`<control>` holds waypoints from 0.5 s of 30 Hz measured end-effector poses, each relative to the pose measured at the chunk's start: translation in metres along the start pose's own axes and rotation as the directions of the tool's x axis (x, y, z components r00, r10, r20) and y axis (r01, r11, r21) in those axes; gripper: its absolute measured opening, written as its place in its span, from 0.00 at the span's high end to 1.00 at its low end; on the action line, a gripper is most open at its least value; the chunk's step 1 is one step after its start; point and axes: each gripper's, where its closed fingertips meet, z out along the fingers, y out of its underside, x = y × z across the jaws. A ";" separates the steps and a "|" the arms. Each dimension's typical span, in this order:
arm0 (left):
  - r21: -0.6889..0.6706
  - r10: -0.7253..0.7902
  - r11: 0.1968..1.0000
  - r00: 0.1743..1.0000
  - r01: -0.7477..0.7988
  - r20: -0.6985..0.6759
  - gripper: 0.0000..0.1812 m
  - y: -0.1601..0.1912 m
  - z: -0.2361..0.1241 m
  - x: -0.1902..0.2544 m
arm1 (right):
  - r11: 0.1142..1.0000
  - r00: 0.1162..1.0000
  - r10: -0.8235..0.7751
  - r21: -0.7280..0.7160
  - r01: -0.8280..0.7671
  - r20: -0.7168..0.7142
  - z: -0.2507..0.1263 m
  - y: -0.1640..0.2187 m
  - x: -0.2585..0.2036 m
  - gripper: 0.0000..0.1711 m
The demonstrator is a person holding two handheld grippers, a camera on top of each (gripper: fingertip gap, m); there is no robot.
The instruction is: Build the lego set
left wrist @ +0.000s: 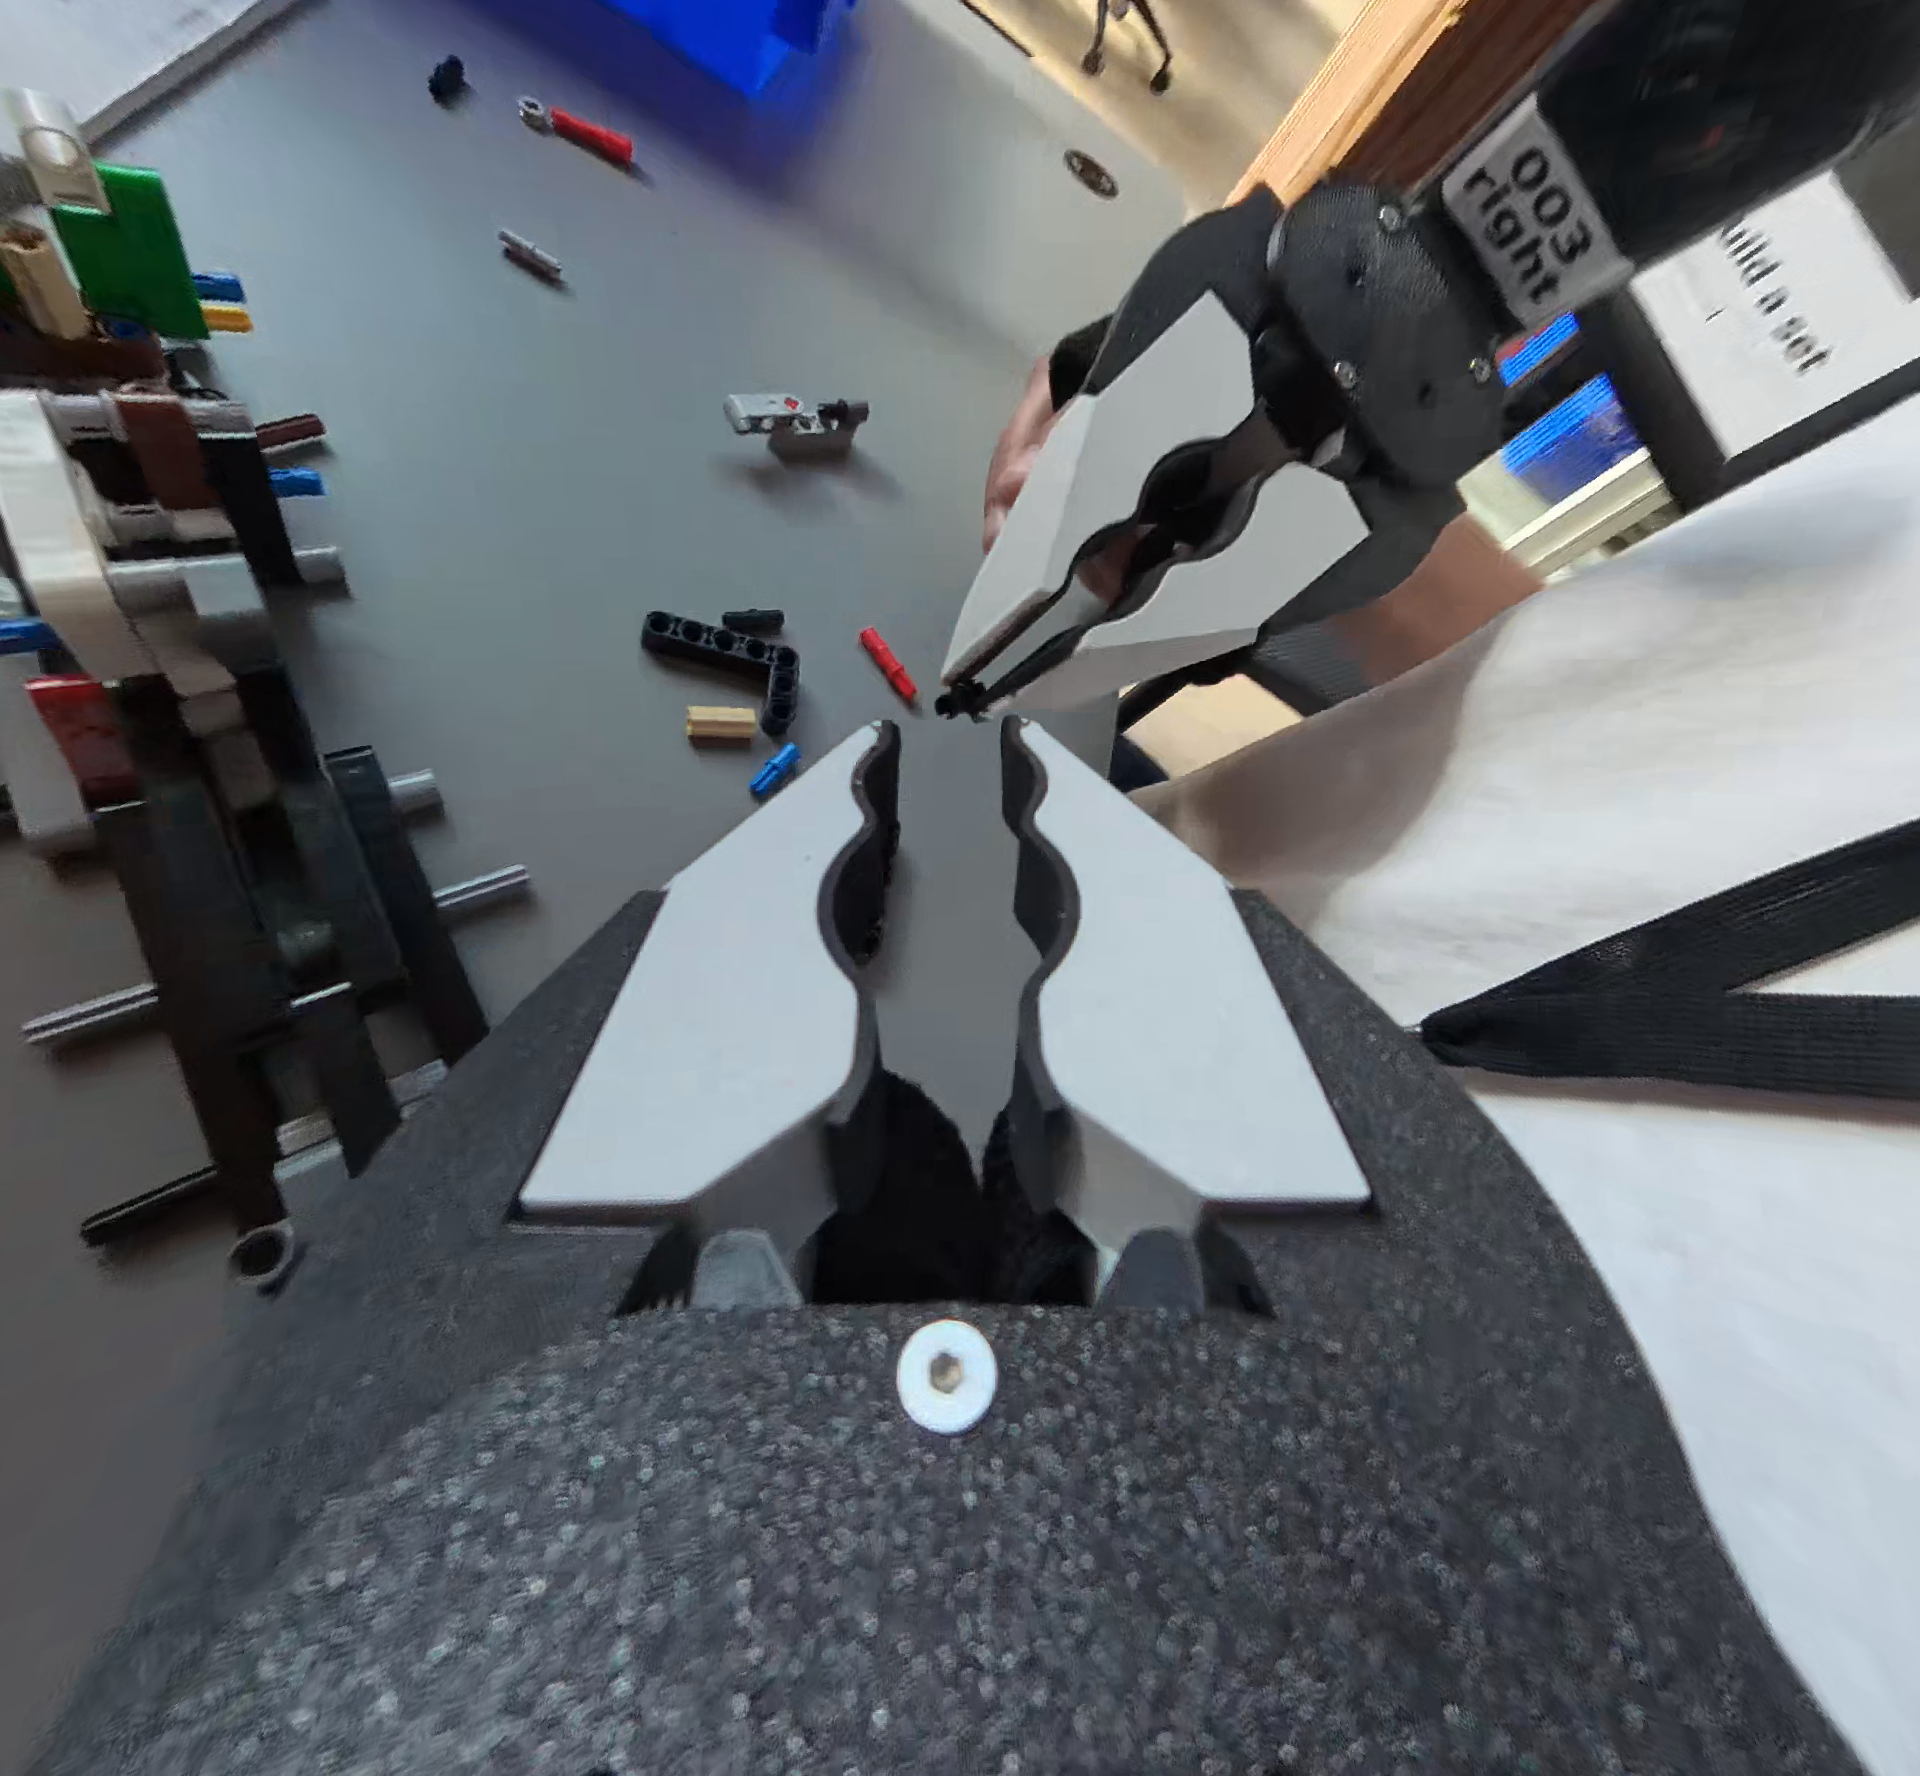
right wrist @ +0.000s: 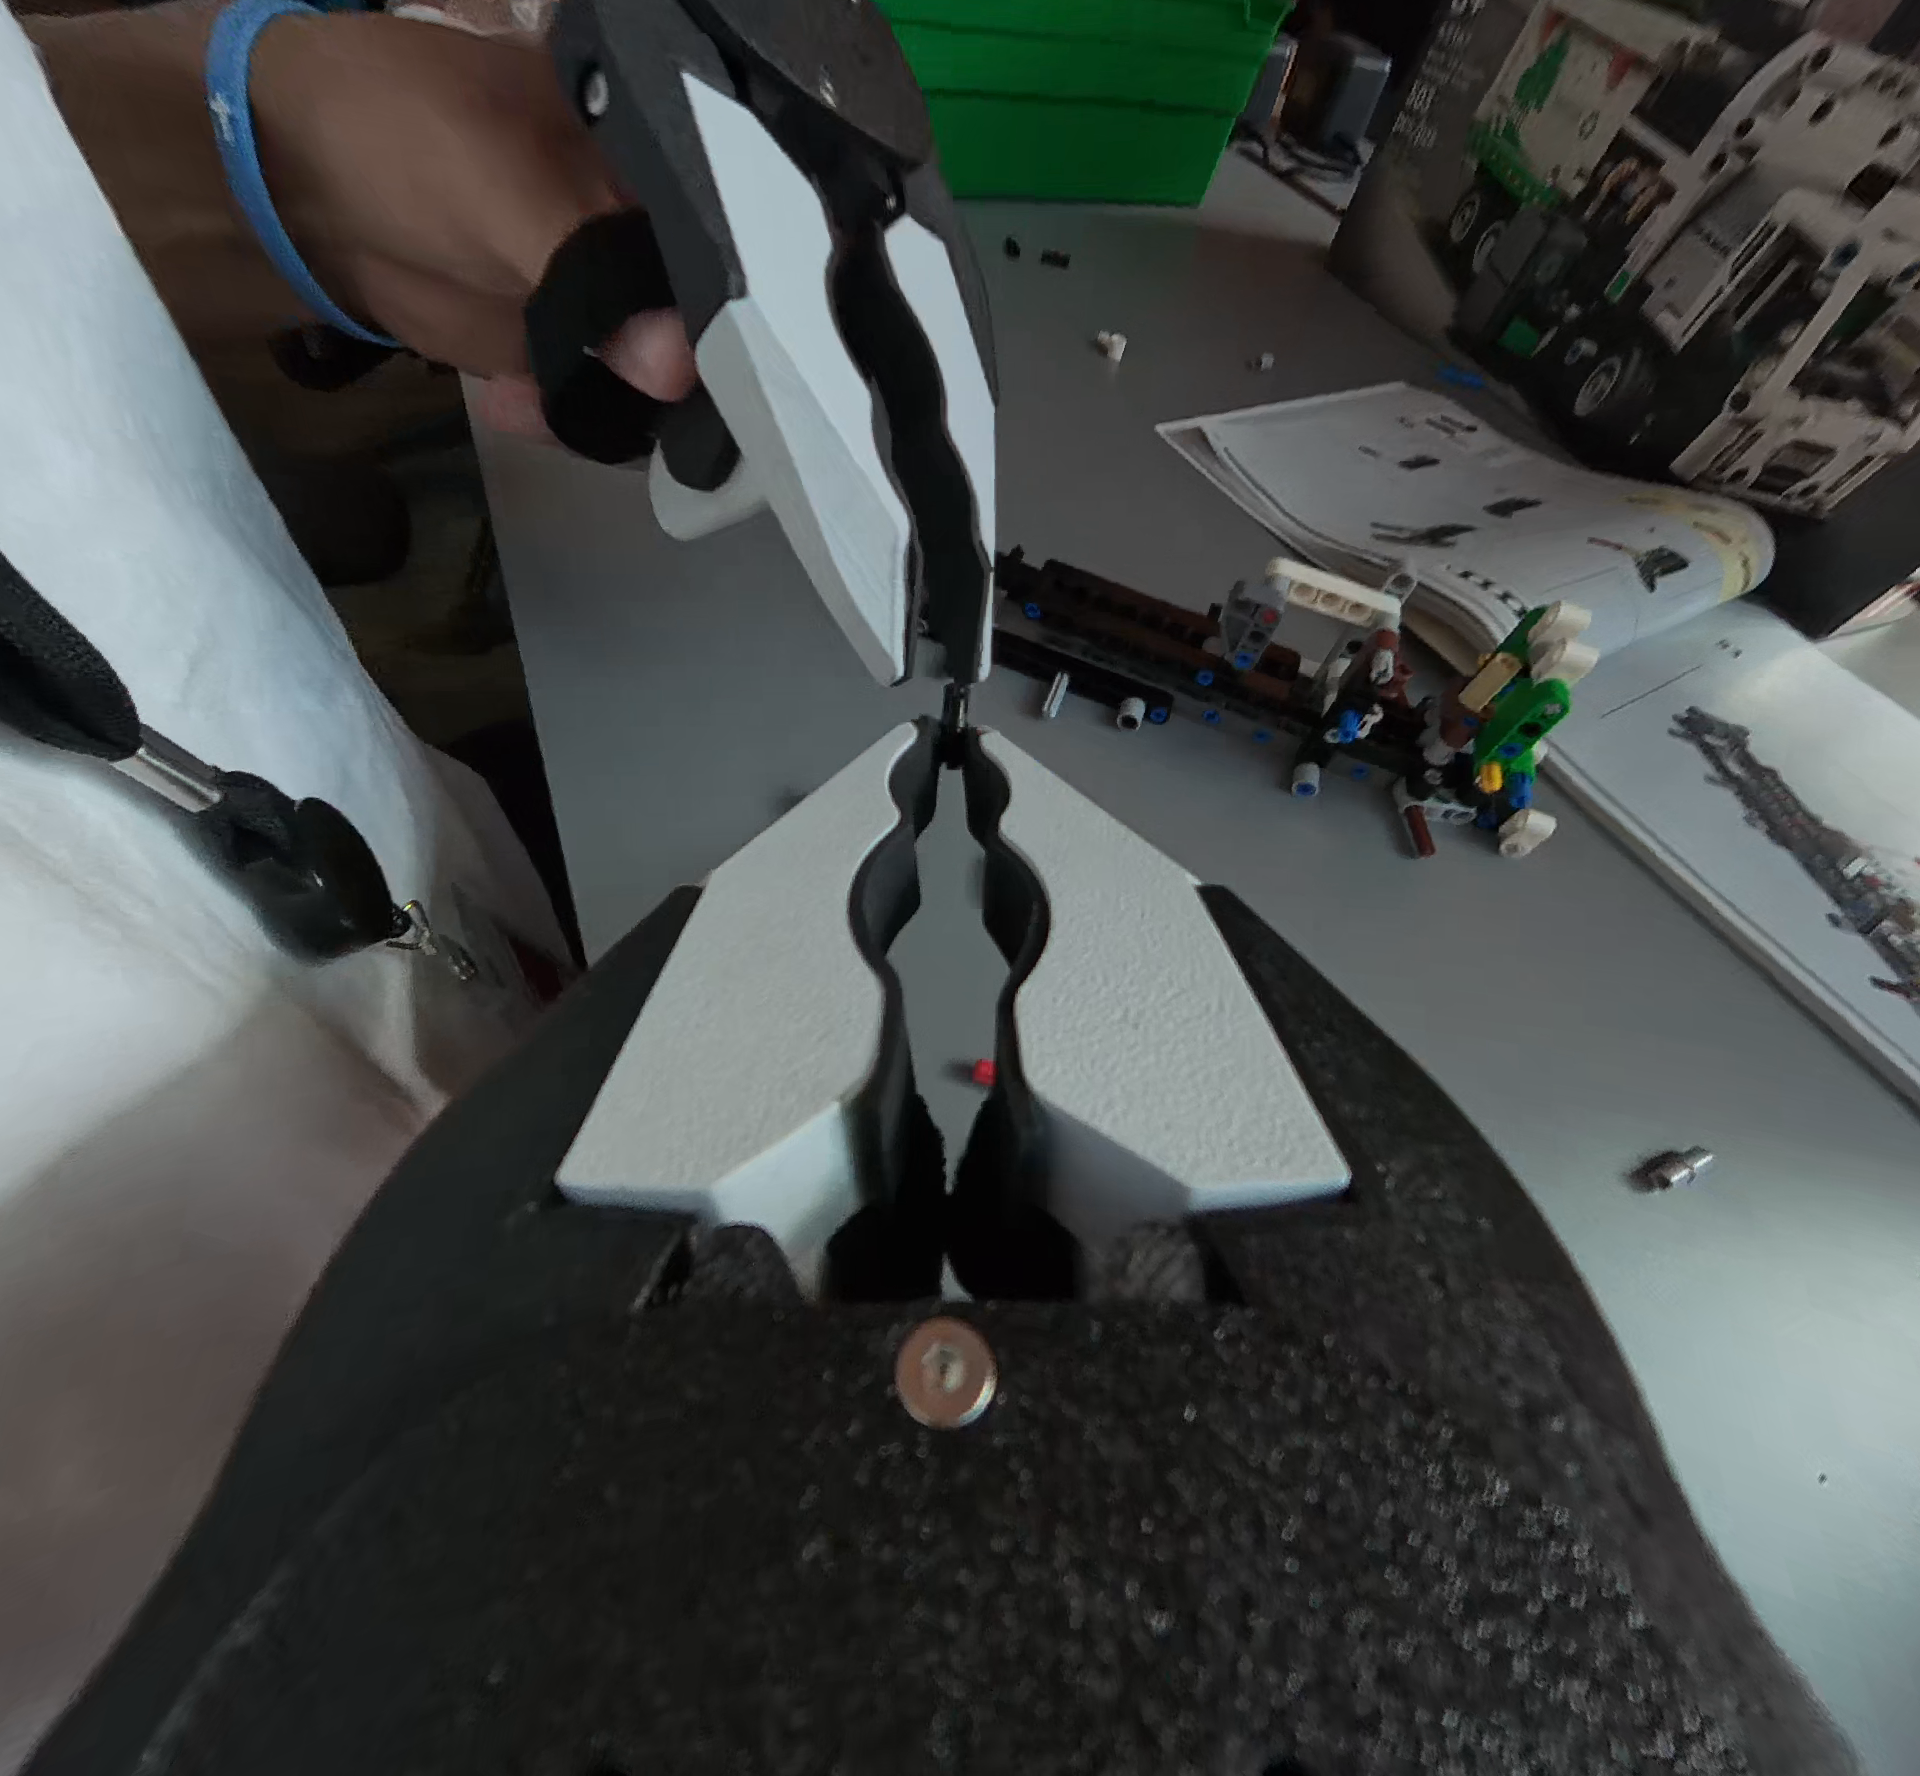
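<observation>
Left claw (left wrist: 948, 727) apart | right claw (right wrist: 951, 737) clamped on black pin (right wrist: 952, 724) | table edge (left wrist: 1081, 750) beside

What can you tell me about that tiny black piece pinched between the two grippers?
The black pin is a tiny, dark, plastic-looking Lego peg. The right gripper is shut on one end. In the right wrist view the left gripper looks shut on the other; in the left wrist view its tips stand apart. It is held above the table.
</observation>
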 end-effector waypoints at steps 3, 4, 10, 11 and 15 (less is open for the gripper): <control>0.077 -0.107 0.990 0.989 0.114 -0.099 0.90 -0.007 -0.002 0.001 | 0.992 0.994 -0.100 0.079 0.103 -0.045 -0.002 -0.012 0.002 0.98; 0.111 -0.121 0.984 0.984 0.136 -0.134 0.91 -0.011 -0.004 0.004 | 0.988 0.990 -0.124 0.088 0.129 -0.060 -0.002 -0.013 0.002 0.98; 0.140 -0.100 0.983 0.987 0.118 -0.127 0.98 -0.012 -0.005 0.007 | 0.980 0.985 -0.160 0.108 0.166 -0.067 0.002 -0.017 0.001 0.98; 0.138 -0.094 0.984 0.989 0.110 -0.115 0.98 -0.012 -0.005 0.006 | 0.981 0.986 -0.155 0.108 0.161 -0.062 0.002 -0.016 0.001 0.98; 0.109 -0.052 0.992 0.997 0.058 -0.062 0.99 -0.009 -0.003 0.003 | 0.988 0.991 -0.127 0.082 0.131 -0.050 0.005 -0.013 0.001 0.98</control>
